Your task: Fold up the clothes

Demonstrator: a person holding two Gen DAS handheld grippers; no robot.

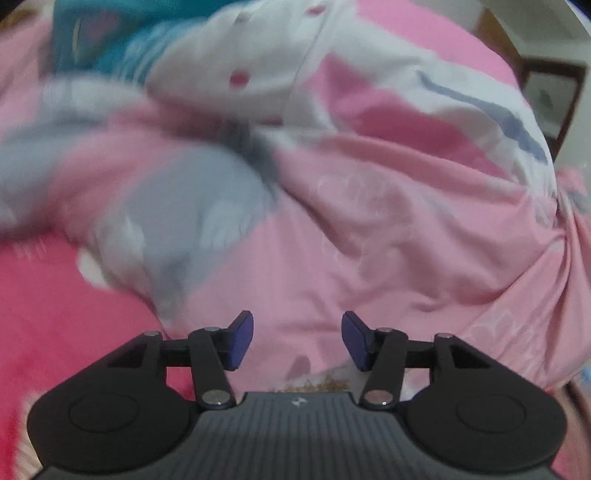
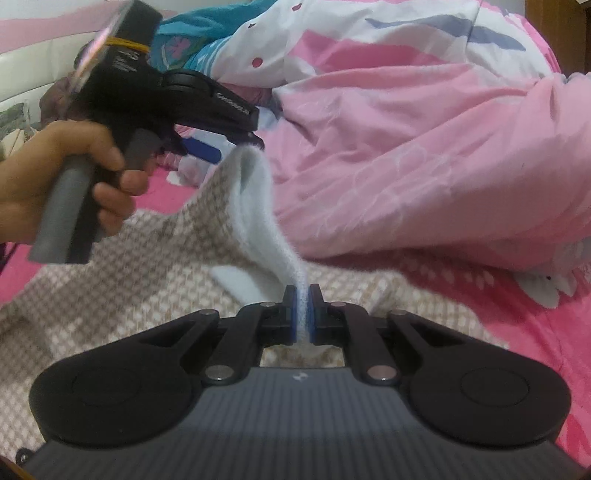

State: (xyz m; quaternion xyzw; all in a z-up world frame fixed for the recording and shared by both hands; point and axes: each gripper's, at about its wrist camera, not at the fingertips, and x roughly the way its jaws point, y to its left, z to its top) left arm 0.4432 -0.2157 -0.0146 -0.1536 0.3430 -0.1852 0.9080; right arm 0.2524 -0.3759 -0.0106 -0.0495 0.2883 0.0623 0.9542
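A beige checked fleece garment (image 2: 122, 273) with a white fluffy lining lies spread on the pink bed. My right gripper (image 2: 303, 314) is shut on a white fluffy edge of it, and that edge rises in a taut ridge up to a peak (image 2: 251, 162). In the right wrist view a hand holds my left gripper (image 2: 229, 146), which hovers right at that peak. The left wrist view shows my left gripper (image 1: 297, 339) open, with nothing between its blue pads (image 1: 242, 339). Only a sliver of the garment (image 1: 317, 386) shows below them.
A crumpled pink duvet (image 2: 424, 158) with a white, pink and blue patterned part (image 2: 369, 33) is piled behind the garment. A teal cloth (image 2: 192, 40) lies at the back. The bright pink sheet (image 2: 509, 310) shows on the right. Dark wooden furniture (image 1: 546, 92) stands beyond the bed.
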